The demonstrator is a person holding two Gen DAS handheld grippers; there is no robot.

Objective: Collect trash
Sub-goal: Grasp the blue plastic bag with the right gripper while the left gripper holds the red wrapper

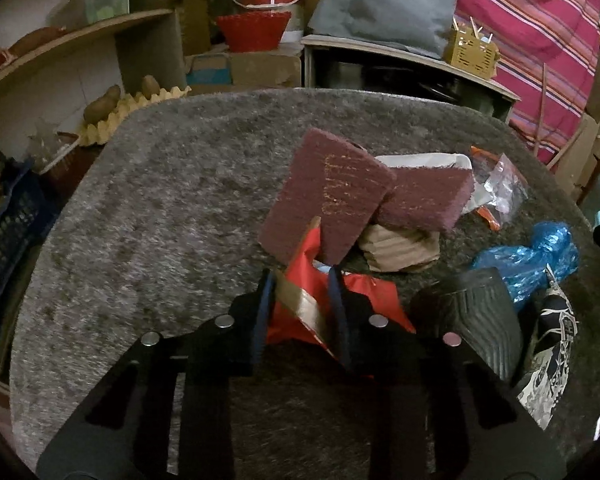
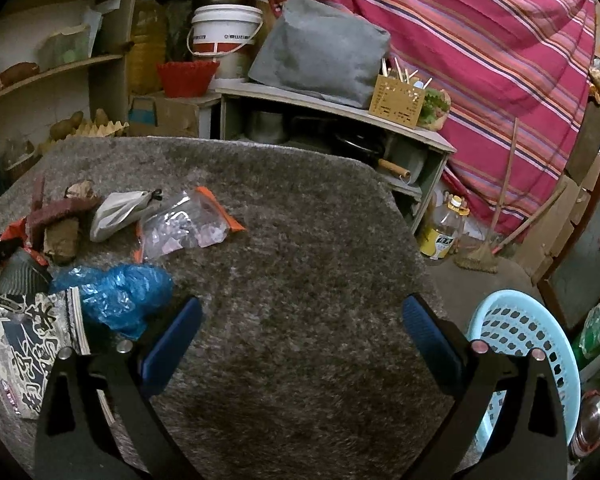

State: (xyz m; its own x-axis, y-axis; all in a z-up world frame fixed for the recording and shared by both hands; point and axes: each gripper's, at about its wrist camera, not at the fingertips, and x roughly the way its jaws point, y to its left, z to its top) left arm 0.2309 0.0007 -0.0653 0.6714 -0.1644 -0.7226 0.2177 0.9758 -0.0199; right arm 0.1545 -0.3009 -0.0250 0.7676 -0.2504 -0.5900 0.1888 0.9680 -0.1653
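Observation:
My left gripper (image 1: 300, 284) is shut on a red wrapper (image 1: 364, 296) with a gold strip, low over the grey fuzzy mat (image 1: 160, 220). Just beyond it lie two maroon scouring pads (image 1: 328, 196), one leaning on the other, over a piece of brown cardboard (image 1: 400, 248). To the right are a clear bag with orange edges (image 1: 500, 188), a crumpled blue plastic bag (image 1: 532, 256) and a printed black-and-white packet (image 1: 552, 352). My right gripper (image 2: 302, 308) stands open over bare mat (image 2: 300, 220), nothing between its fingers. The blue bag (image 2: 116, 296), printed packet (image 2: 28, 348) and clear bag (image 2: 184, 228) lie to its left.
A light blue perforated basket (image 2: 528, 344) stands below the mat's right edge. A black ribbed object (image 1: 476, 312) lies right of my left gripper. A whitish pouch (image 2: 116, 212) sits by the pads. Shelves, a white bucket (image 2: 224, 36) and a striped cloth (image 2: 480, 60) fill the background.

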